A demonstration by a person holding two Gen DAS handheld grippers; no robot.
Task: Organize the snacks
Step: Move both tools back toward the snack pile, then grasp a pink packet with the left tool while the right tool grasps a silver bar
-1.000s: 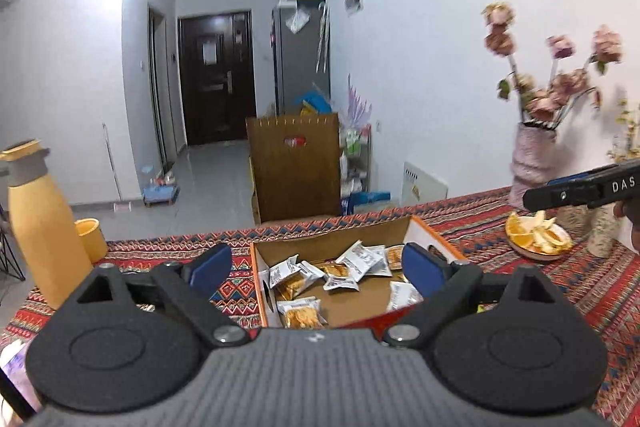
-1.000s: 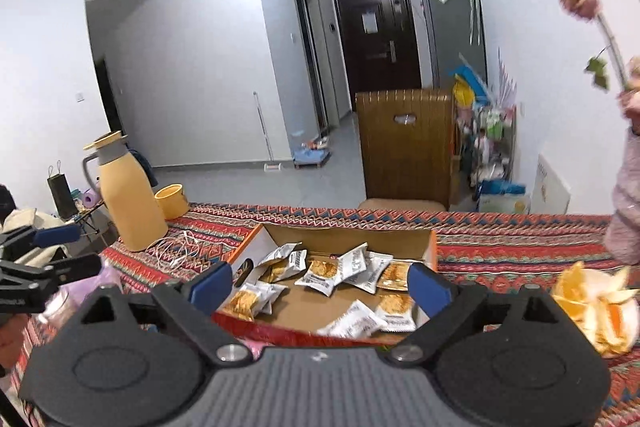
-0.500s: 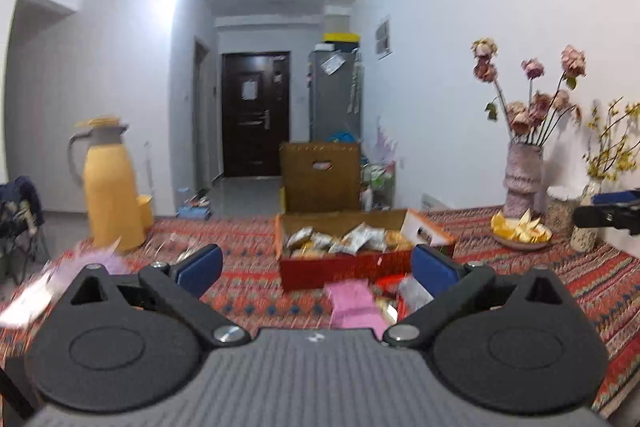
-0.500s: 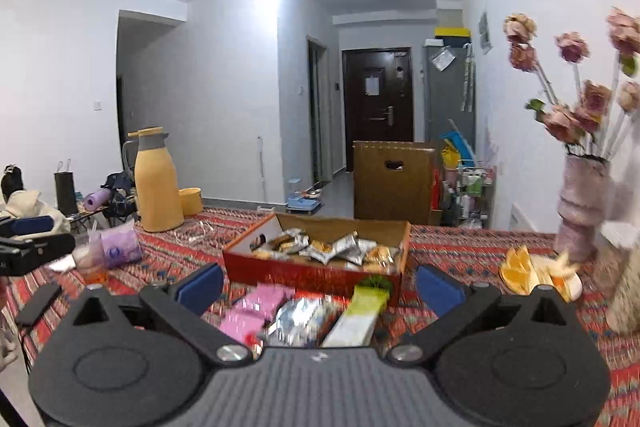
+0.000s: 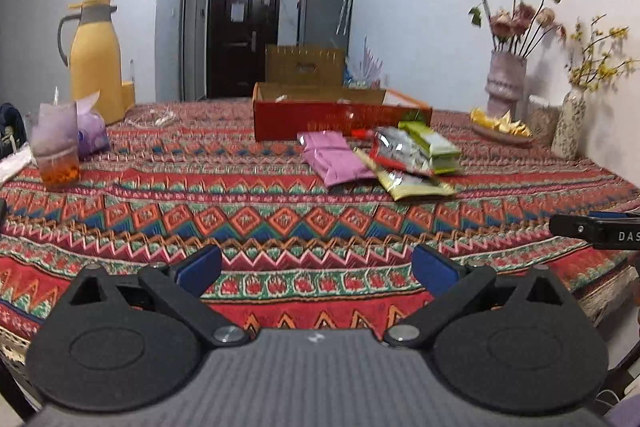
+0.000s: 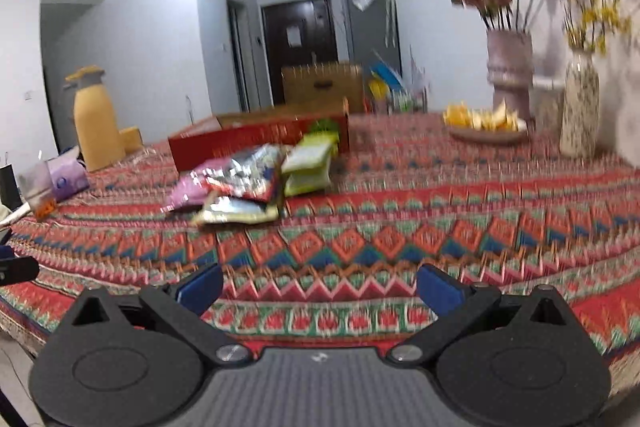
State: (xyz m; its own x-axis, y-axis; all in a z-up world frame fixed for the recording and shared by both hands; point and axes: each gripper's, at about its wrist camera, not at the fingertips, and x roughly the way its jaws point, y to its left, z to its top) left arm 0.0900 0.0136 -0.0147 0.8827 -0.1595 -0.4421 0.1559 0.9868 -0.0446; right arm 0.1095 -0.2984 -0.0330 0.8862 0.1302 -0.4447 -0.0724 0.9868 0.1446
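A red cardboard box (image 5: 340,119) (image 6: 256,143) stands mid-table on the patterned cloth. In front of it lie loose snack packs: a pink pack (image 5: 334,163) (image 6: 186,193), a silver and red bag (image 5: 402,151) (image 6: 248,177), green packs (image 5: 434,147) (image 6: 310,163) and a yellow-green bag (image 5: 412,185) (image 6: 236,213). My left gripper (image 5: 316,269) hangs low over the table's near edge, open and empty, well short of the packs. My right gripper (image 6: 318,287) is likewise open and empty near the front edge; one of its arms shows at the right of the left wrist view.
A yellow thermos jug (image 5: 94,61) (image 6: 96,119), a plastic cup of tea (image 5: 56,151) and a purple tissue pack (image 5: 92,135) stand at the left. Two flower vases (image 5: 506,85) (image 6: 580,103) and a plate of orange peel (image 5: 500,129) (image 6: 486,125) sit at the right by the wall.
Both grippers have dropped and pulled back from above the box to the table's near edge. The view has gone from looking into the box to seeing its side with the loose packs in front.
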